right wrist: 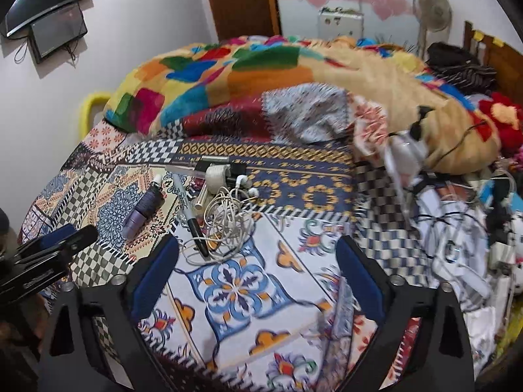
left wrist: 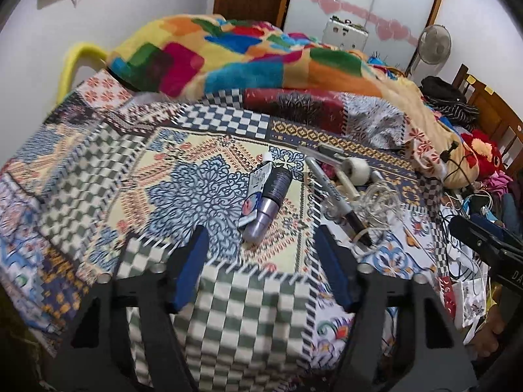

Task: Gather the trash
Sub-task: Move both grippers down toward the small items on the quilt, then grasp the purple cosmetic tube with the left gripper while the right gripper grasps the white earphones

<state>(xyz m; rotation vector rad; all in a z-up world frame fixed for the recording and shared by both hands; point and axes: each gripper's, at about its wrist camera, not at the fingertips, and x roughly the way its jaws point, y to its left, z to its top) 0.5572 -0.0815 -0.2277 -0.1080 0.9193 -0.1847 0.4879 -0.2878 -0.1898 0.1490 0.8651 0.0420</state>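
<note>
Patchwork bedspread [left wrist: 228, 310] bearing a cluster of small items. Left gripper [left wrist: 258, 254] and right gripper [right wrist: 258, 271]: both spread wide, holding nothing, above the cloth. Earphone cable [right wrist: 225, 219], loosely tangled, overlaps the marker [right wrist: 191, 212]; a grab here would likely snag both. Purple bottle [left wrist: 266, 202] lies flat ahead of the left gripper, long axis roughly along that gripper's line of sight, purple end nearest; being round, it may roll.

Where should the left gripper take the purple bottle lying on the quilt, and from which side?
Grip the purple bottle across its round mid-body, from above, fingers either side of its long axis. It lies flat, ahead of the open left gripper, with a small carton close along one side.
</note>
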